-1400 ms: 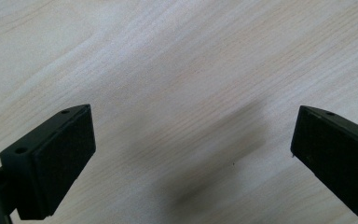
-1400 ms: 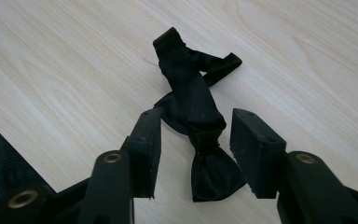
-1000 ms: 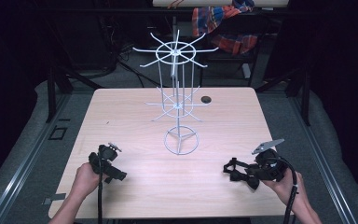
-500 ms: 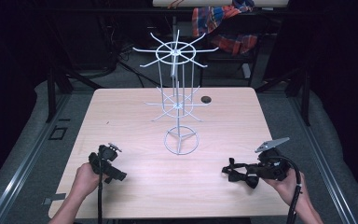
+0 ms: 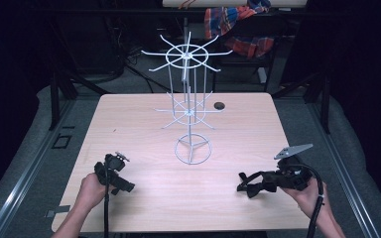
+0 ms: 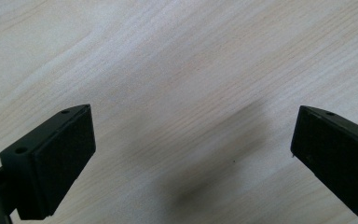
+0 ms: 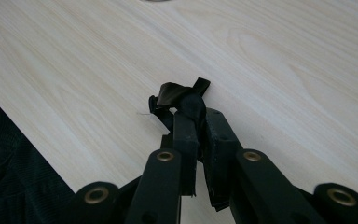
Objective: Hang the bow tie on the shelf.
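Black ribbon-like fabric (image 7: 182,99), possibly a bow tie, is pinched between the pressed-together jaws of the right gripper (image 7: 196,125), and a folded tuft of it is seen poking out past the jaw tips in the right gripper view; exactly what the piece is cannot be told from these pictures. In the high view the fabric (image 5: 252,184) is carried low over the near right part of the wooden table (image 5: 139,119), at the tip of the right gripper (image 5: 264,181), which is held roughly level and pointed toward the table's middle. Such a grip near the middle of the piece is judged to be chosen so that both ends hang free and a loop can be slipped over a wire arm. The white wire display rack (image 5: 191,111) is stood upright at the centre of the table, well apart from the fabric, and its radiating arms are left bare, presumably as the hanging place. The left gripper (image 5: 113,173) is rested near the front left of the table with its jaws spread wide over bare wood, nothing being between them, apparently kept ready to steady the rack or take an end. A small dark round object (image 5: 220,105) is seen lying behind the rack
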Demonstrator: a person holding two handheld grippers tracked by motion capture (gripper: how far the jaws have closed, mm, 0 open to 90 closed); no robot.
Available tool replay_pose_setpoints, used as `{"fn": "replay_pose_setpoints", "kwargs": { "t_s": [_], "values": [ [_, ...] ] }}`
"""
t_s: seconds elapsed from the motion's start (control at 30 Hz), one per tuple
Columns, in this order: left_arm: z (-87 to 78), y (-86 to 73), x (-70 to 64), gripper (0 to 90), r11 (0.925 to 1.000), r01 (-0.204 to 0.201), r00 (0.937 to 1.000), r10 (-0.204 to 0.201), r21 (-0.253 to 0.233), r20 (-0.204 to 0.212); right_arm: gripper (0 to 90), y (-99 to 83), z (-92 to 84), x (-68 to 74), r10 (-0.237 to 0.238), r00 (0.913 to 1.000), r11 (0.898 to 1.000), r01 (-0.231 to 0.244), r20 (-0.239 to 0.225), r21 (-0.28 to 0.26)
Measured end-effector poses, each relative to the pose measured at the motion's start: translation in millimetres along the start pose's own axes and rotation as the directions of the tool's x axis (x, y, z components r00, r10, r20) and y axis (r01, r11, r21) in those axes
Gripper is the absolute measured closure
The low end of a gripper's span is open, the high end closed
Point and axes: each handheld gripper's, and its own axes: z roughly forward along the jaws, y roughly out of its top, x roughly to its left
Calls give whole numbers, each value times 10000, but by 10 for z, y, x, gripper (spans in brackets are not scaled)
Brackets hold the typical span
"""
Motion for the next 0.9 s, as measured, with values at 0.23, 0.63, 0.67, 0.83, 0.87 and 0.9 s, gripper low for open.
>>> {"fn": "replay_pose_setpoints", "kwargs": {
  "t_s": [0.23,0.63,0.67,0.83,0.87,0.9],
  "values": [
    [1,1,-1,0,10000,-7,10000,7,29,-59,849,61,-46,15,-3,10000,9999,3,-6,-167],
    [-3,-3,-11,0,10000,-59,9998,60,44,-187,849,150,-100,21,-37,9999,9987,45,158,-515],
    [-3,-3,-11,0,10000,-59,9998,60,44,-187,850,158,-108,22,-46,9998,9988,55,174,-494],
    [1,0,-20,0,10000,-76,9998,77,58,-198,849,201,-123,22,-73,9998,9978,86,211,-652],
    [1,1,-20,0,10000,-80,9998,81,59,-203,849,212,-130,19,-146,9997,9981,159,214,-588],
    [0,1,-22,0,10000,-81,9998,82,41,-202,849,226,-130,22,-146,9997,9981,156,182,-588]
  ]
}}
